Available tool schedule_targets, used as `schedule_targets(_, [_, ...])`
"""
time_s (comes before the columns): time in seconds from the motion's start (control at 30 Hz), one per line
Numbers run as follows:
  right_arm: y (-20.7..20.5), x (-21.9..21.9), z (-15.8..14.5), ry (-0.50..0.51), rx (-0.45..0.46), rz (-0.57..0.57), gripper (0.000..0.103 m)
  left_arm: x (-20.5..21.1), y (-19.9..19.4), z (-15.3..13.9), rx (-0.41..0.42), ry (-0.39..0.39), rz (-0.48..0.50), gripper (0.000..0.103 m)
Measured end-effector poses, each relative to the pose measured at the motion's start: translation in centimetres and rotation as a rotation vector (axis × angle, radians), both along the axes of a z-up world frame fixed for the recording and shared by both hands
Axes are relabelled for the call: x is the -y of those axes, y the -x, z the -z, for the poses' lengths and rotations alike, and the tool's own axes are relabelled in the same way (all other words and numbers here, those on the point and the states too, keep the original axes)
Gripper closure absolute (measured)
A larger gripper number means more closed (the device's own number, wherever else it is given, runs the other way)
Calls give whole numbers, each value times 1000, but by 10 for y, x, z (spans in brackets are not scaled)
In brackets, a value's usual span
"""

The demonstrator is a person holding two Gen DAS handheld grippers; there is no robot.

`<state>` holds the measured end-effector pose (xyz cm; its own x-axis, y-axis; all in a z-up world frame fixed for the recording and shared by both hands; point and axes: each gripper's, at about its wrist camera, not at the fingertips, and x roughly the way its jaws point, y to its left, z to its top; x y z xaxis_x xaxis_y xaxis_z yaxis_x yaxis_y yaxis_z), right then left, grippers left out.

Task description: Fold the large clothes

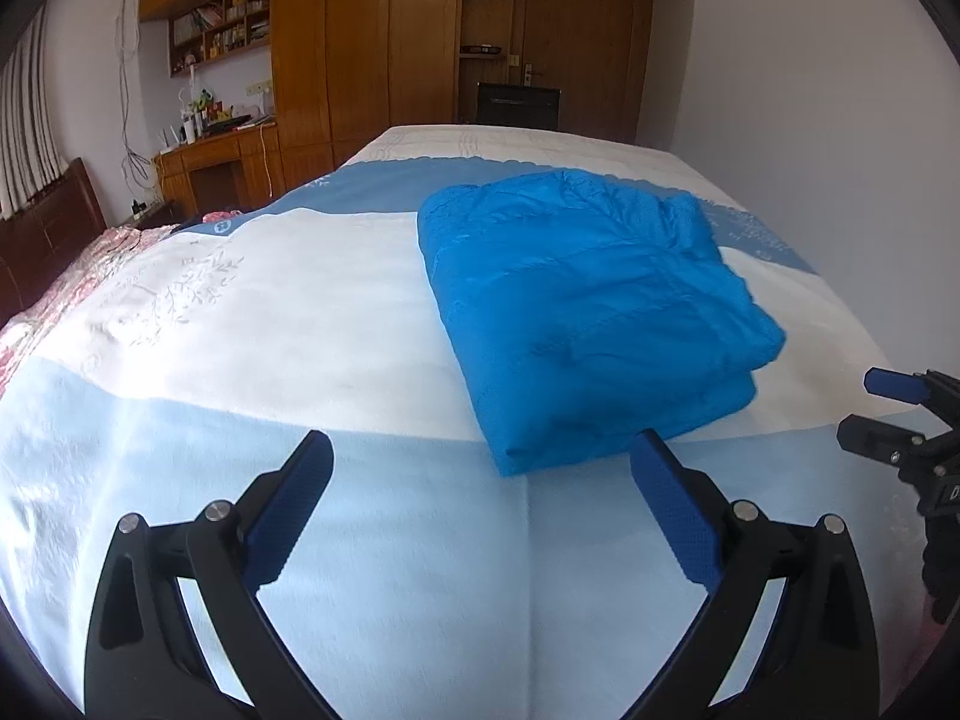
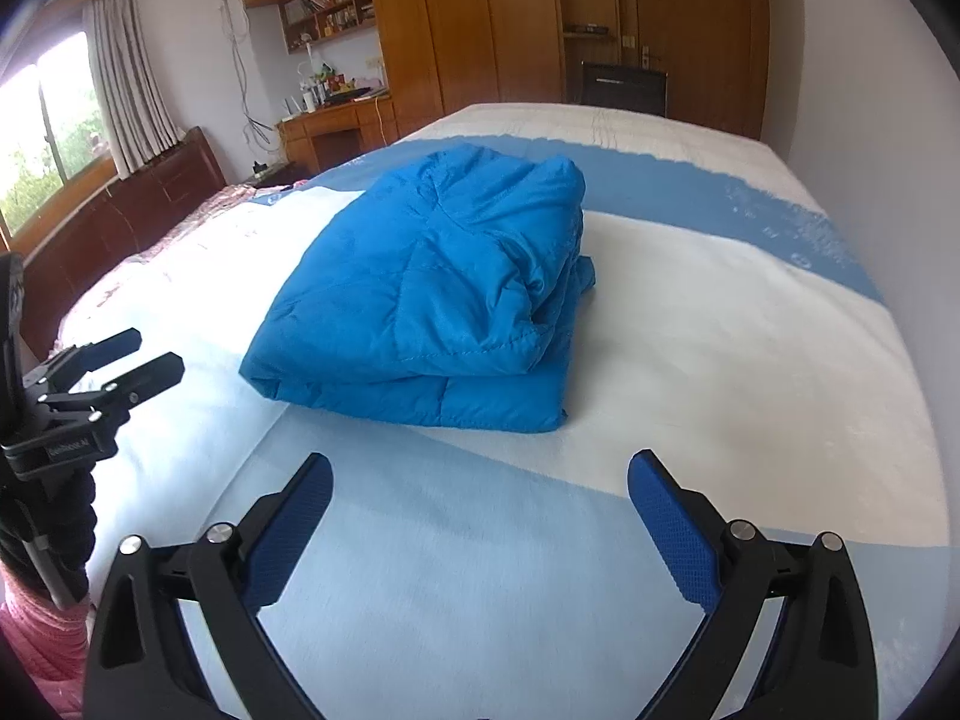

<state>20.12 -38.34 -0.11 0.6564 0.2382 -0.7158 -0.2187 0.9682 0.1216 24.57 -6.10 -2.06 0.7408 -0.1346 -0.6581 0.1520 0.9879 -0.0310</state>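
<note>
On the bed [image 1: 336,312], toward its middle, lies a blue quilted jacket [image 1: 588,306], folded into a thick rectangular bundle of stacked layers. From the left wrist view its long axis runs from the near edge of the bed toward the far wardrobe [image 1: 360,42], angled a little to the right; the tidy folded edge faces the cameras, and the looser, rumpled end with bunched fabric points away. From the right wrist view the same jacket [image 2: 432,294] shows its layered open side on the right, where the folds curl over each other, and a smooth quilted top sloping down to the left.

It rests on the white band of the bedspread, with a pale blue band nearer the cameras and a darker blue stripe behind it.

Just short of the jacket, the left gripper [image 1: 480,468] hovers over the pale blue band with its fingers spread wide and nothing between them; the right-hand fingertip sits just beside the jacket's near corner in the picture, though contact cannot be judged. The right gripper [image 2: 480,492] also has its fingers spread wide and empty, clear of the jacket.

Against the far wall stand a wooden desk [image 2: 342,126] and open bookshelves [image 2: 330,6] packed with books and small items too small to tell apart.
</note>
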Motion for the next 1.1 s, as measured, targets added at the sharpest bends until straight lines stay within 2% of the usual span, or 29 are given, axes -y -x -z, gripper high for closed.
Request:
schedule_targets(0.3, [35, -1, -18, -41, 18, -33, 4, -3, 35, -17, 39, -1, 1, 4])
schedule_targets(0.63, [64, -3, -27, -34, 59, 14, 4, -2, 67, -25, 66, -15, -17, 4])
schedule_targets(1.1, [80, -5, -26, -56, 68, 20, 4, 5, 87, -25, 70, -17, -24, 4])
